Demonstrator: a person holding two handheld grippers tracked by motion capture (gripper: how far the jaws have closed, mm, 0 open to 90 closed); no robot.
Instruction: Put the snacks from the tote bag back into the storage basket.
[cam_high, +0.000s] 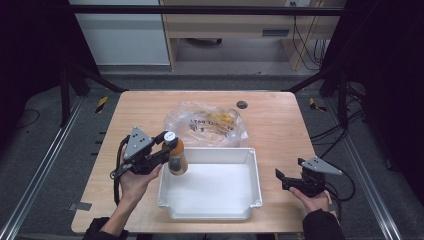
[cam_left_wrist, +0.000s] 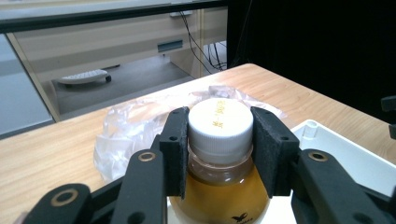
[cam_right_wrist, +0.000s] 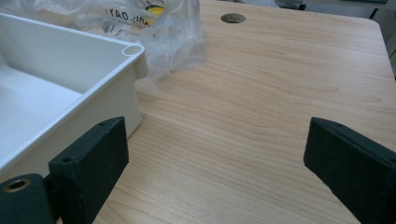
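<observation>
We've got the left tongs (cam_high: 167, 145) clamped on the bottle (cam_high: 176, 156), pads on either side of the white cap (cam_left_wrist: 220, 122) and neck, amber liquid below. Gripping at the cap makes sense: it's the narrowest stiff part, and the bottle hangs upright from it, so nothing sloshes or tips.

Bottle sits at the white bin's (cam_high: 210, 212) far-left corner, right over the rim; from the high view we can't tell if its base is inside the bin or still just outside it. In the left gripper view the bin's rim (cam_left_wrist: 327, 140) shows just right of the bottle, which fits a position at the edge.

Plastic bag (cam_high: 205, 122) lies on the table (cam_high: 280, 115) just behind the bin, crumpled, with more yellowish items inside. Our read: stuff goes from bag to bin, and the bag is parked close to keep transfers short.

Right tongs (cam_high: 280, 176) are wide open, holding nothing, low over the table to the right of the bin. In the right gripper view the bin wall (cam_right_wrist: 93, 88) is just beside one jaw. Parked clear there, they don't block the left side's path and can steady the bin if needed.

Next call: lower the bottle fully inside the wall before letting go, or it may catch the rim and topple.
</observation>
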